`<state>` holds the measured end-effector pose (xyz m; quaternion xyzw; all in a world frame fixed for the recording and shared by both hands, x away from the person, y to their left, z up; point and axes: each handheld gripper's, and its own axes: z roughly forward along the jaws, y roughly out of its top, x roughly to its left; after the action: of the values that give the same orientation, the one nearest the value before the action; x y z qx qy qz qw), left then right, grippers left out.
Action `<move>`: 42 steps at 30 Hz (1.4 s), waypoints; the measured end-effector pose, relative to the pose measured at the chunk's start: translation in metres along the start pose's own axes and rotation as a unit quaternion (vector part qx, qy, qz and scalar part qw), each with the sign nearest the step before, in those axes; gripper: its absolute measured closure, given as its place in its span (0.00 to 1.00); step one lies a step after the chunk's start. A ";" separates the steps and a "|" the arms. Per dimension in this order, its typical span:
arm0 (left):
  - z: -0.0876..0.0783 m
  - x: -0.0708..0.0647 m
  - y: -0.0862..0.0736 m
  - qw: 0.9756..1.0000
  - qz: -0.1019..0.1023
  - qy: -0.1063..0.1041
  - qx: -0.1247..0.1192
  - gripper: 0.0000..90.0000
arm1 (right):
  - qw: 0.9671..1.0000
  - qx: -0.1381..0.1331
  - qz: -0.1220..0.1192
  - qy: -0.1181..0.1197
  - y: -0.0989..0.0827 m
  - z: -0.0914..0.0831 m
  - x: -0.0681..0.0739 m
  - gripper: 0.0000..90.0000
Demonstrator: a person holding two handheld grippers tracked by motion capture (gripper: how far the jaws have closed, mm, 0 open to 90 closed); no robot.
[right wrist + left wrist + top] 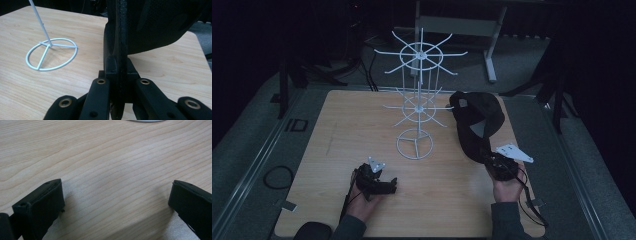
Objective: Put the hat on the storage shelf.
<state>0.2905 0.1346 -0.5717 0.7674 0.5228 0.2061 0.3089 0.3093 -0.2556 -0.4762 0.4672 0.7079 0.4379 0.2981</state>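
A black cap (477,120) hangs lifted over the right side of the wooden table (337,150), with my right gripper (492,159) shut on its lower edge. In the right gripper view the jaws pinch the cap's (150,22) thin dark rim, and the right gripper (119,72) points toward the back of the table. A white wire display rack (418,100) with two tiers of radial hooks stands at the table's middle, and its ring base (51,53) lies to the left of the cap. My left gripper (389,186) rests low near the front edge. Its jaws stand open, and the left gripper (117,197) has only bare wood between its fingers.
The rack's base edge (147,120) is just ahead of the left gripper. A metal table frame (489,50) stands on the floor behind the table. A cable loop (277,176) lies on the grey floor at the left.
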 end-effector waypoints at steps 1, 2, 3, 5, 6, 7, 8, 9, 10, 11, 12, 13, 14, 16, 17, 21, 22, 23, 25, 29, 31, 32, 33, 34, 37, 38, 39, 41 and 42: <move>0.000 0.000 0.000 1.000 0.000 0.000 0.000 0.00 | 1.000 -0.003 0.000 -0.001 0.001 -0.002 -0.001 0.96; 0.000 0.000 0.000 1.000 0.000 0.000 0.000 0.00 | 1.000 -0.003 0.000 -0.001 0.001 -0.002 -0.001 0.96; 0.000 0.000 0.000 1.000 0.000 0.000 0.000 0.00 | 1.000 -0.005 0.001 -0.002 0.002 -0.002 -0.001 0.96; 0.000 0.000 0.000 1.000 0.000 0.000 0.000 0.00 | 1.000 -0.005 0.001 -0.003 0.002 -0.003 -0.001 0.96; 0.000 0.000 0.000 1.000 0.000 0.000 0.000 0.00 | 1.000 -0.007 -0.001 -0.004 0.004 -0.005 -0.001 0.96; 0.000 0.000 0.000 1.000 0.000 0.000 0.000 0.00 | 1.000 -0.006 -0.001 -0.004 0.005 -0.006 -0.001 0.96; 0.000 0.000 0.000 1.000 0.000 0.000 0.000 0.00 | 1.000 -0.008 -0.002 -0.004 0.006 -0.006 -0.001 0.96; 0.000 0.000 0.000 1.000 0.000 0.000 0.000 0.00 | 1.000 -0.008 -0.002 -0.004 0.006 -0.006 -0.001 0.96; 0.000 0.000 0.000 1.000 0.000 0.000 0.000 0.00 | 1.000 -0.008 -0.002 -0.004 0.006 -0.007 -0.001 0.96; 0.000 0.000 0.000 1.000 0.000 0.000 0.000 0.00 | 1.000 -0.009 -0.002 -0.005 0.007 -0.007 -0.001 0.96; 0.000 0.000 0.000 1.000 0.000 0.000 0.000 0.00 | 1.000 -0.010 -0.003 -0.005 0.008 -0.008 -0.001 0.96; 0.000 0.000 0.000 1.000 0.000 0.000 0.000 0.00 | 1.000 -0.011 -0.003 -0.005 0.009 -0.009 0.000 0.96; 0.000 0.000 0.000 1.000 0.000 0.000 0.000 0.00 | 1.000 -0.011 -0.003 -0.005 0.009 -0.009 0.000 0.96; 0.000 0.000 0.000 1.000 0.000 0.000 0.000 0.00 | 1.000 -0.009 -0.004 -0.004 0.010 -0.009 0.000 0.96; 0.000 0.000 0.000 1.000 0.000 0.000 0.000 0.00 | 1.000 -0.009 -0.002 -0.005 0.012 -0.010 -0.001 0.96; 0.000 0.000 0.000 1.000 0.000 0.000 0.000 0.00 | 1.000 -0.010 -0.001 -0.006 0.014 -0.010 -0.002 0.96; 0.000 0.000 0.000 1.000 0.000 0.000 0.000 0.00 | 1.000 -0.010 -0.001 -0.006 0.014 -0.010 -0.002 0.96; 0.000 0.000 0.000 1.000 0.000 0.000 0.000 0.00 | 1.000 -0.011 0.000 -0.008 0.014 -0.011 -0.003 0.96; 0.000 0.000 0.000 1.000 0.000 0.000 0.000 0.00 | 1.000 -0.011 0.000 -0.008 0.014 -0.011 -0.003 0.96; 0.000 0.000 0.000 1.000 0.000 0.000 0.000 0.00 | 1.000 -0.017 -0.001 -0.010 0.018 -0.015 -0.003 0.96; 0.000 0.000 0.000 1.000 0.000 0.000 0.000 0.00 | 1.000 -0.019 -0.003 -0.010 0.019 -0.016 -0.002 0.96; 0.000 0.000 0.000 1.000 0.000 0.000 0.000 0.00 | 1.000 -0.019 -0.003 -0.010 0.020 -0.016 -0.002 0.96; 0.000 0.000 0.000 1.000 0.000 0.000 0.000 0.00 | 1.000 -0.019 -0.003 -0.010 0.020 -0.016 -0.002 0.96; 0.000 0.000 0.000 1.000 0.001 0.001 0.000 0.00 | 1.000 -0.020 -0.004 -0.010 0.021 -0.016 -0.001 0.96; 0.000 0.000 0.000 1.000 0.001 0.000 0.000 0.00 | 1.000 -0.022 -0.006 -0.010 0.023 -0.017 0.000 0.96; 0.000 0.000 0.000 1.000 0.001 0.001 0.000 0.00 | 1.000 -0.023 -0.008 -0.010 0.024 -0.018 0.000 0.96; 0.000 0.000 0.000 1.000 0.001 0.000 0.000 0.00 | 1.000 -0.024 -0.007 -0.010 0.024 -0.018 0.001 0.96; 0.000 0.000 0.000 1.000 0.001 0.000 0.000 0.00 | 1.000 -0.027 -0.007 -0.009 0.025 -0.019 0.001 0.96; 0.000 0.000 0.000 1.000 0.001 0.000 0.000 0.00 | 1.000 -0.027 -0.008 -0.009 0.026 -0.020 0.001 0.96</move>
<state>0.2906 0.1347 -0.5716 0.7677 0.5222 0.2067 0.3085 0.3032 -0.2569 -0.4443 0.4573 0.6966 0.4502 0.3209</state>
